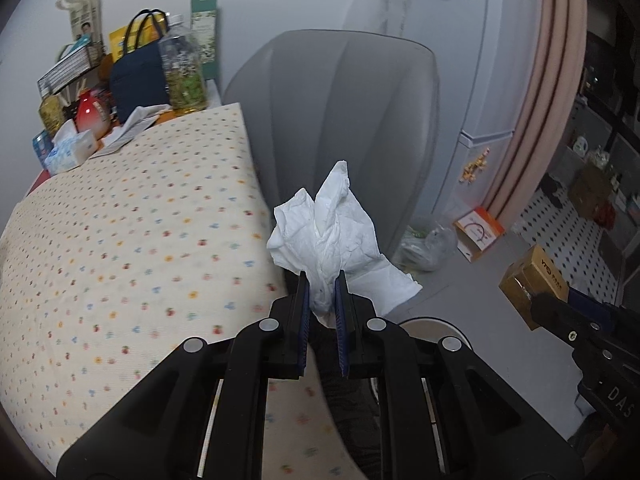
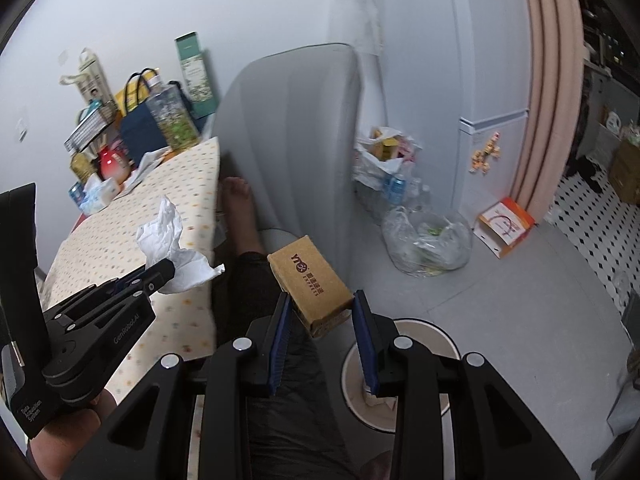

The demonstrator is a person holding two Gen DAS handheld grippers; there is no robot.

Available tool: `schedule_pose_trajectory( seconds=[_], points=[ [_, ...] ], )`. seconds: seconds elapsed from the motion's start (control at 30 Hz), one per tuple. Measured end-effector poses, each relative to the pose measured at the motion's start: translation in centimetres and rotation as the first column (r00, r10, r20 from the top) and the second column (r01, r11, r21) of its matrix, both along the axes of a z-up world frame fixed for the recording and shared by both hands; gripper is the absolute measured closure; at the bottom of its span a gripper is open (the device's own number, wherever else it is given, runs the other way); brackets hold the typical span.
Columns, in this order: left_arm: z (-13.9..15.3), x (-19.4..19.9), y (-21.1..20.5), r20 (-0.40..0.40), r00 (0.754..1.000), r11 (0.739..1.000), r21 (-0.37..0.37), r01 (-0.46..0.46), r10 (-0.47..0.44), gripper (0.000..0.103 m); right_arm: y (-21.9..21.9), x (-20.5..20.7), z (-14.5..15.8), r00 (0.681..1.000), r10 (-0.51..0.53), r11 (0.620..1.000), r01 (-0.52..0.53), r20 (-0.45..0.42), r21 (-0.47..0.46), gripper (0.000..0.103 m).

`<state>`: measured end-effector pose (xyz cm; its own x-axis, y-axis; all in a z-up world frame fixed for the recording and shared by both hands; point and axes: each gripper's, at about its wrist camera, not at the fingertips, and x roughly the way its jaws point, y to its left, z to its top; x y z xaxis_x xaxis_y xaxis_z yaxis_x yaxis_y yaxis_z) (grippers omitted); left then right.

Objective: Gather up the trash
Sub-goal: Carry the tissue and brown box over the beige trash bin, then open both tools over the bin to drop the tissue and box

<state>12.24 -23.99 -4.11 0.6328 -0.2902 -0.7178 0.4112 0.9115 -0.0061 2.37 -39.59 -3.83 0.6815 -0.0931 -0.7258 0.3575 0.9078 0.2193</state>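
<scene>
My left gripper (image 1: pixel 322 280) is shut on a crumpled white tissue (image 1: pixel 328 228) and holds it in the air past the table's right edge, in front of a grey chair. It also shows in the right wrist view (image 2: pixel 160 270) with the tissue (image 2: pixel 172 240). My right gripper (image 2: pixel 320 300) is shut on a small brown cardboard box (image 2: pixel 310 282) with red print, held above the floor. The box also shows in the left wrist view (image 1: pixel 528 280). A round white bin (image 2: pixel 400 376) stands on the floor just under the right gripper, with some white paper in it.
A table with a dotted cloth (image 1: pixel 120 240) lies to the left, with a tissue pack (image 1: pixel 70 150), bags and bottles at its far end. A grey chair (image 1: pixel 344 120) stands ahead. A clear plastic bag (image 2: pixel 426 240), an orange box (image 2: pixel 506 224) and a fridge (image 2: pixel 492 80) are at the right.
</scene>
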Motion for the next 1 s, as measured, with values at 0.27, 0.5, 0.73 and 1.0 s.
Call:
schedule_pose_trajectory(
  seconds=[0.27,0.5,0.73,1.0],
  points=[
    [-1.7,-0.4,-4.3,-0.028,0.998,0.997,0.046,0.060,-0.058,0.091,-4.4,-0.9,-2.3,0.996,-0.082,0.996,0.083,-0.027,0.036,0.050],
    [-2.6,-0.6,-6.4,-0.042,0.996,0.993,0.074,0.088,-0.085,0.091,-6.8,-2.2,-3.2,0.989,-0.143,0.989,0.143,-0.026,0.026,0.031],
    [-3.3,-1.5,-9.3,-0.058,0.989,0.986,0.088,0.142,-0.137,0.091,-9.2,-4.3,-3.5,0.979,-0.202,0.979,0.202,-0.023,0.015,0.024],
    [-4.1,-2.8,-11.7,-0.084,0.978,0.976,0.094,0.197,-0.189,0.091,-11.2,-6.4,-3.7,0.965,-0.262,0.965,0.262,-0.024,0.004,0.021]
  ],
)
